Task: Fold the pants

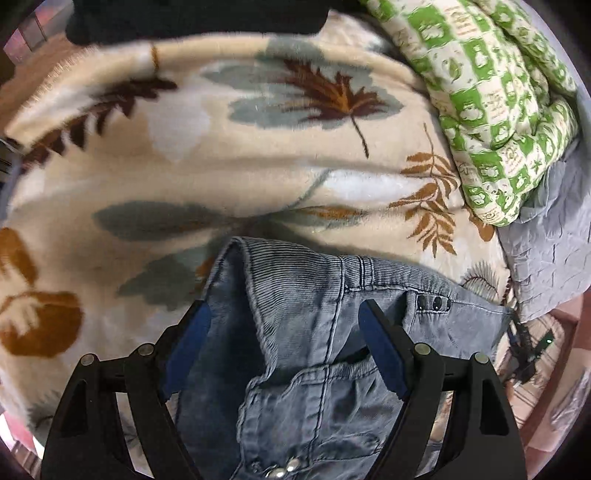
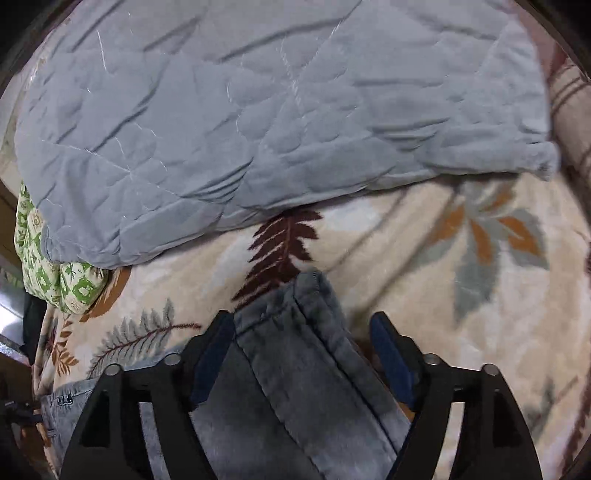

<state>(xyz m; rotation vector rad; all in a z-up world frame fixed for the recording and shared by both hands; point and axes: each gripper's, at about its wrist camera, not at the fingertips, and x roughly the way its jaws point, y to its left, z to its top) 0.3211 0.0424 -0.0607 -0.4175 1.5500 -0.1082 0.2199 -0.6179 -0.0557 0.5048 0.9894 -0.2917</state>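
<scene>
Faded blue-grey denim pants (image 1: pixel 306 314) lie on a cream leaf-print blanket (image 1: pixel 221 158). In the left wrist view my left gripper (image 1: pixel 284 314) is open, its blue-padded fingers (image 1: pixel 188 343) on either side of the waistband end with its belt loop and rivets. In the right wrist view my right gripper (image 2: pixel 303 325) is open, its fingers (image 2: pixel 391 354) astride the hem end of a folded pant leg (image 2: pixel 295 332). Neither gripper grips the cloth. Part of the waistband also shows at the lower left of the right wrist view (image 2: pixel 62 402).
A green-and-white patterned quilt (image 1: pixel 491 96) is bunched at the back right of the bed. A grey quilted cover (image 2: pixel 258 122) lies beyond the pant leg. A dark object (image 1: pixel 192 18) sits at the blanket's far edge.
</scene>
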